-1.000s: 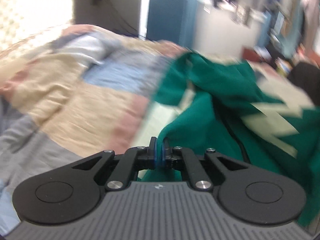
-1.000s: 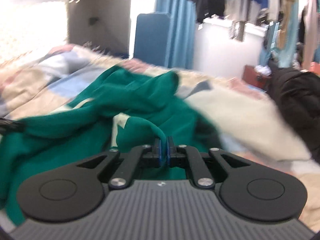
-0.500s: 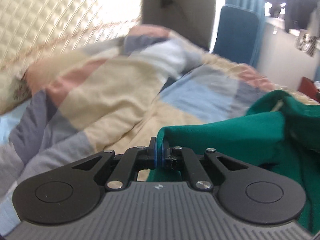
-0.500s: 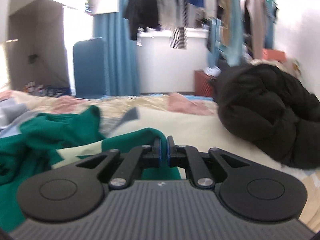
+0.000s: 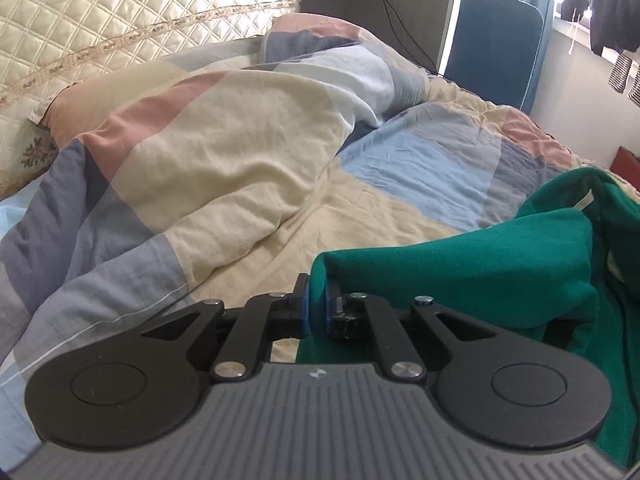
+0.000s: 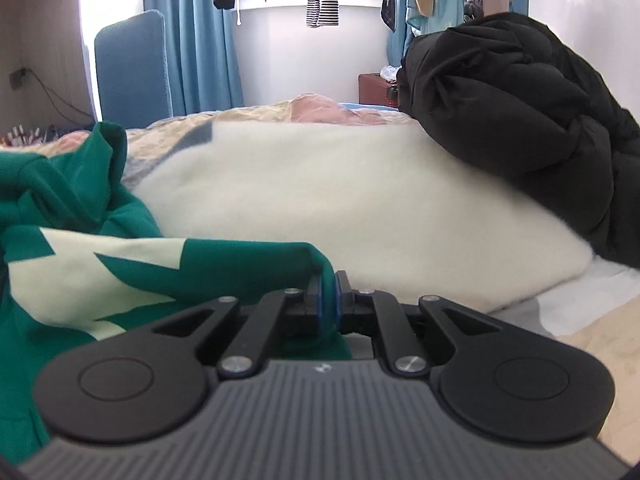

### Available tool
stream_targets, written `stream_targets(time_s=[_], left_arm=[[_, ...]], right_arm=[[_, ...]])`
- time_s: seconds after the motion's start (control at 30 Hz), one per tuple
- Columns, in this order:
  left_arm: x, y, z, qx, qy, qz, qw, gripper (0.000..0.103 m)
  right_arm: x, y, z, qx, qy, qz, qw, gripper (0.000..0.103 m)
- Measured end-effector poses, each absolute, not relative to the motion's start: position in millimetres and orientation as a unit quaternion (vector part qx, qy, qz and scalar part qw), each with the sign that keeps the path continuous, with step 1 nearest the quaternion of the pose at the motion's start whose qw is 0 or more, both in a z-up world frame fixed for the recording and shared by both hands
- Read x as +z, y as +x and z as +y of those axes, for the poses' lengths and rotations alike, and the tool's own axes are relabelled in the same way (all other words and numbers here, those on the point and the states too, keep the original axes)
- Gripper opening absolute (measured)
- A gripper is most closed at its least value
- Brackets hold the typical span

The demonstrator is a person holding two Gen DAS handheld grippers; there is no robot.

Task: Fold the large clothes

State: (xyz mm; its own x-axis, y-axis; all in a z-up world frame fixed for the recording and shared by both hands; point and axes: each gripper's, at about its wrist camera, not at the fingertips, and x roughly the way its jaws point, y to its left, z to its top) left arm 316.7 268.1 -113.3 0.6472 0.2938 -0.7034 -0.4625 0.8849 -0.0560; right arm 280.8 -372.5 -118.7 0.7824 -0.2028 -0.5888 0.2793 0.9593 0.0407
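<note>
Holding the green garment (image 5: 460, 276) by two edges over the bed (image 5: 224, 184), I am working out how it lies between my claws. My left claw (image 5: 315, 306) has just been easing apart, with a fold of green cloth between its blue pads (image 5: 303, 307); there is a small gap now, and I cannot tell whether the pads are gripping the cloth or only flanking it. My right claw (image 6: 327, 300) is pinching another green edge, pads nearly together with the cloth bunched between them.

From the left claw the garment is running off to the right; from the right claw the garment (image 6: 120, 276) is spreading to the left, its pale zigzag print (image 6: 92, 280) facing up. So I am judging that its long axis is stretching roughly from one claw to the other, with the bulk sagging onto the bed between them. Neither hand is clearly nearer to the middle; each is at its own end.

Much is hidden from me. Each claw's body is covering the cloth right beneath it, so I am not seeing how much hem is caught. The middle of the garment is crumpled, and I cannot make out sleeves, collar or which side is front. A white blanket (image 6: 340, 208) and a black coat (image 6: 520, 112) are lying beyond my right claw, apart from the garment as far as I can see.
</note>
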Motion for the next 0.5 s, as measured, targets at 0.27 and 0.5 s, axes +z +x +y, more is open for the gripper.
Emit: stream_targets(time_s=[0.27,0.5], left_arm=[[-85.9,291.6,245.3,0.194,-0.109,0.314,0.923,0.072],[-53.8,271.9,170.0,0.085,-0.116,0.277,0.95,0.072]], right_arm=[[-95.4,263.6,-373.3,-0.129,0.104,0.268,0.949,0.051],[-56.1,224.5,-351.5,-0.089,0.142,0.186,0.968,0.068]])
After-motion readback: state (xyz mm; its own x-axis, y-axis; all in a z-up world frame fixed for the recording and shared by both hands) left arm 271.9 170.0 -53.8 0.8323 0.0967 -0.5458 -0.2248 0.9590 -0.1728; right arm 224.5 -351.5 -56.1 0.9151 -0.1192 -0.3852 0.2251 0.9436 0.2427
